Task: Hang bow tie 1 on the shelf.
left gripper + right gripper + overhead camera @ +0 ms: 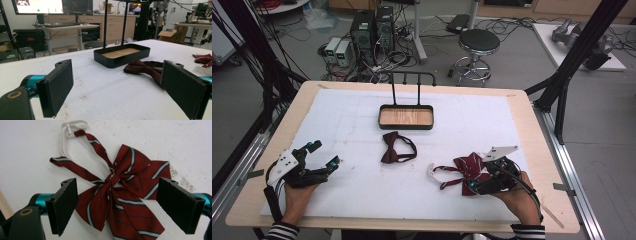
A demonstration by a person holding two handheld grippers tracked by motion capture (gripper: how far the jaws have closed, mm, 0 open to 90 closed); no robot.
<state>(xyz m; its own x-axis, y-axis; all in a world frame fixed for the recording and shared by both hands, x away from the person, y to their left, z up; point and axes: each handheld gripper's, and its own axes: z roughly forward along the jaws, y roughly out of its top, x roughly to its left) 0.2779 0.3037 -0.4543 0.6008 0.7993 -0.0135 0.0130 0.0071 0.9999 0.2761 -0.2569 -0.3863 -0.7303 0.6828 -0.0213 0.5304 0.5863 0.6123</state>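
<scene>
The striped bow tie (122,192) lies flat on the white foam mat (362,190), directly under the right gripper (117,207), with its knot just ahead of the midpoint between the two black pads. It is dark red with thin white-and-grey stripes, tied into a floppy bow whose loops spread to either side and whose two tails run toward the gripper's base. A narrow striped strap leads away from the knot, beyond the jaw tips, to a white elastic loop (68,132). The right gripper's jaws stand wide apart, one on each side of the bow, and the pads do not press on the cloth; it looks positioned to straddle the knot, likely so a grip would gather the bow at its thickest point.

The left gripper (117,90) rests low over the mat with its jaws spread and nothing between them, seemingly parked out of the way. Ahead of it and toward its right pad lies a plain maroon bow tie (143,67), and just beyond that sits a black tray with a wooden floor (122,53) and a tall wire handle, probably the place meant for the ties.
</scene>
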